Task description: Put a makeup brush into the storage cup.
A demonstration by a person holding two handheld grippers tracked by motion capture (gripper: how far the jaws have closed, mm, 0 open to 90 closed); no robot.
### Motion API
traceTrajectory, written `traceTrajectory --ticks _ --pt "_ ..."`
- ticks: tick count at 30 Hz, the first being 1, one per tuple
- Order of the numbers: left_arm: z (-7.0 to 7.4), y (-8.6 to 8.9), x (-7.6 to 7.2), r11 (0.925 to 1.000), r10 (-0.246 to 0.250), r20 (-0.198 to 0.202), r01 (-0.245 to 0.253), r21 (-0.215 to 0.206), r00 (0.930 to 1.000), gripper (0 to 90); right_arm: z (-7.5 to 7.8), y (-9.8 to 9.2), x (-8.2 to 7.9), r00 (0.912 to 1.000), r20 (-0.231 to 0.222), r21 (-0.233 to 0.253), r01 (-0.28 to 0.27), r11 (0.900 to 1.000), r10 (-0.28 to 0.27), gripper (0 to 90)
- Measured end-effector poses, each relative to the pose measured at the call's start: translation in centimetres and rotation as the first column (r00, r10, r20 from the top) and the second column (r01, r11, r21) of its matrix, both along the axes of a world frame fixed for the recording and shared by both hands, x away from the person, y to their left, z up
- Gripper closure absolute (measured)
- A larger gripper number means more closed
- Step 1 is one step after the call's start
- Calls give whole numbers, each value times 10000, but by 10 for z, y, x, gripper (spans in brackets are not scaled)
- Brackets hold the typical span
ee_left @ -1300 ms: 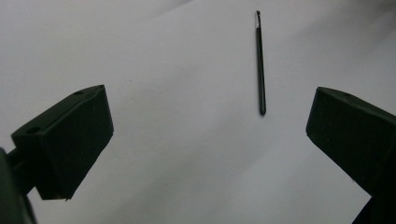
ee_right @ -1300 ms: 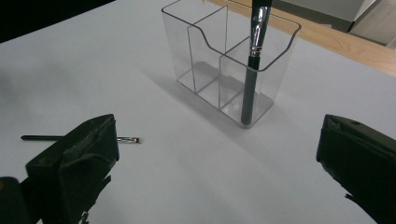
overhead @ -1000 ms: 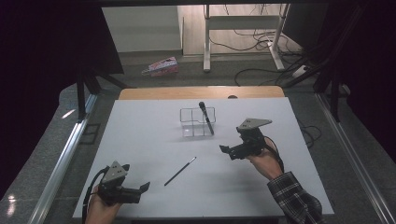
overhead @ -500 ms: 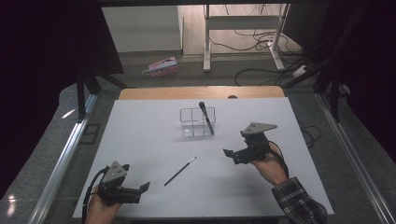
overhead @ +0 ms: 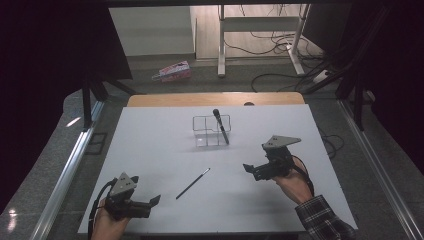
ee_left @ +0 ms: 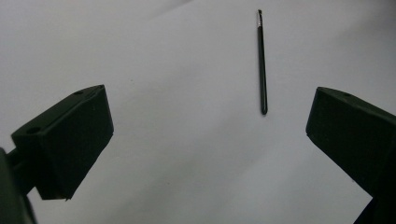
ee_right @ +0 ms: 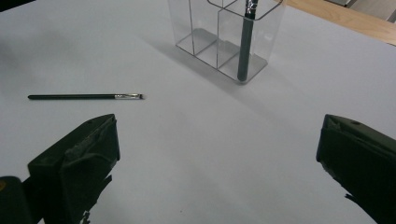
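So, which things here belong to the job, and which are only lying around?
Probably for the job:
- thin brush lying on the white board
- clear divided holder with a brush standing inside
- both open grippers

Just lying about:
- pink packet on the floor
- floor cables

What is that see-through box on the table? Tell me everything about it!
The clear organizer looks like transparent plastic, with thin walls splitting it into small compartments, open at the top. It stands upright on the white table, toward the far side, near the middle. A dark makeup brush stands in one end compartment, leaning and sticking out above the rim; the other compartments look empty. Neither gripper touches it. A second, thinner brush lies flat on the table, well apart from it.
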State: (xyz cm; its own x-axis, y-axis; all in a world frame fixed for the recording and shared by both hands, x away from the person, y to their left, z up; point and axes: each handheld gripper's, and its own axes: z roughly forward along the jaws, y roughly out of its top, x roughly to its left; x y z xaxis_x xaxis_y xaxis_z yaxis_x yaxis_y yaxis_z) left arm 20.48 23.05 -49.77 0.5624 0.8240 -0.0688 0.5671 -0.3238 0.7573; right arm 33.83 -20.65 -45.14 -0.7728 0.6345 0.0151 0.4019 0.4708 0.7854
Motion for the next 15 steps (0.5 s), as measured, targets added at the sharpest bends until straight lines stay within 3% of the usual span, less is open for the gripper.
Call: traceTrajectory --ticks 15 --pt "0 0 0 10000 -7 -18 7 30 10000 12 2 -15 -13 9998 22 -5 189 9998 -189 0"
